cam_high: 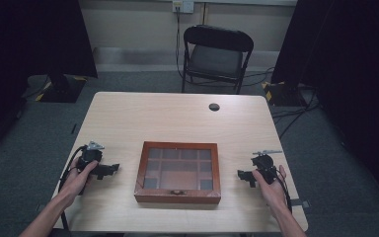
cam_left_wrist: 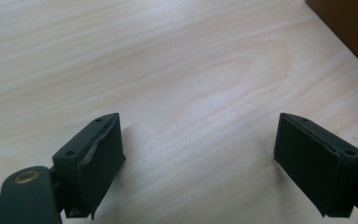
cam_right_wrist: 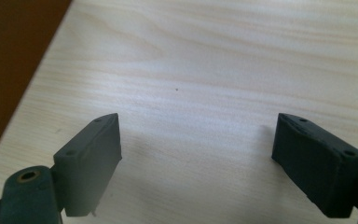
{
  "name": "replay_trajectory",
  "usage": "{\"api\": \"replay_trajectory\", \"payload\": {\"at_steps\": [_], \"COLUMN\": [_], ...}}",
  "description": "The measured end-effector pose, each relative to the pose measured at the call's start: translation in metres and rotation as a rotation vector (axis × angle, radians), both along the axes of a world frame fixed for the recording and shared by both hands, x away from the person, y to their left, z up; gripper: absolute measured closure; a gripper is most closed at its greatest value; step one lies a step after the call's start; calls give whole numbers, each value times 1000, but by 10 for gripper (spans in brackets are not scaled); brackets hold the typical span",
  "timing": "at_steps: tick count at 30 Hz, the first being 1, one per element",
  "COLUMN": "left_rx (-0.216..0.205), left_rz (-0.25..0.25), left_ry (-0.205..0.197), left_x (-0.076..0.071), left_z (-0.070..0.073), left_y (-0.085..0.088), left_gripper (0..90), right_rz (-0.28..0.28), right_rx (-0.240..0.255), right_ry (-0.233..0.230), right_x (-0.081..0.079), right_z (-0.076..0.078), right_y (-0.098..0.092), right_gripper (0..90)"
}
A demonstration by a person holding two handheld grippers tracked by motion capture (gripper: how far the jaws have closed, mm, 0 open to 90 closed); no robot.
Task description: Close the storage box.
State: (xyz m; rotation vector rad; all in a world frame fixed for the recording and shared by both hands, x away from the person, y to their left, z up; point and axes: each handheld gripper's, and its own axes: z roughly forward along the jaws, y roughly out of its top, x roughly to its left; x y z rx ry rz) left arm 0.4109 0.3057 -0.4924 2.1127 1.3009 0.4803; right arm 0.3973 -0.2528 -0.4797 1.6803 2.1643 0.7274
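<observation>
The left gripper (cam_high: 109, 170) stood wide open, nothing but bare table (cam_high: 128, 118) between its jaws. The right gripper (cam_high: 244, 175) was likewise wide open and empty. Both pointed inward at the closed wooden box (cam_high: 178, 172), which lay between them near the table's front edge, untouched.

I see a reddish-brown wooden box (cam_high: 177, 173) with a dark gridded lid on my pale, grain-streaked table (cam_high: 168, 118). Both grippers, left (cam_high: 109, 170) and right (cam_high: 243, 175), are black; the chair (cam_high: 216, 54) is black too.
</observation>
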Motion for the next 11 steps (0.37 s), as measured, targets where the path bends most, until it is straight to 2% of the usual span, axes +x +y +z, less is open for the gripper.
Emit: {"api": "replay_trajectory", "payload": {"at_steps": [2,4,5,6,7,11], "left_rx": [-15,-2,-8,-4,-28,-37], "left_rz": [12,19,26,31,42,39], "left_ry": [-17,-28,-31,-36,-55,-69], "left_x": [-1,-2,-1,-1,-1,-2], "left_z": [-3,-4,-5,-7,-10,-11], "left_y": [-2,-1,0,1,1,2], "left_gripper": [117,83,66,41,7,0], "right_rz": [-19,-12,-8,-3,-14,-26], "right_rx": [-30,-56,-49,-51,-49,-25], "right_ry": [-39,-100,-111,-120,-129,-203], "right_x": [-3,-5,-6,-8,-8,-10], "right_z": [-3,-10,-13,-15,-16,-22], "right_y": [3,6,8,9,10,9], "right_gripper": [131,53,0,0,0,0]}}
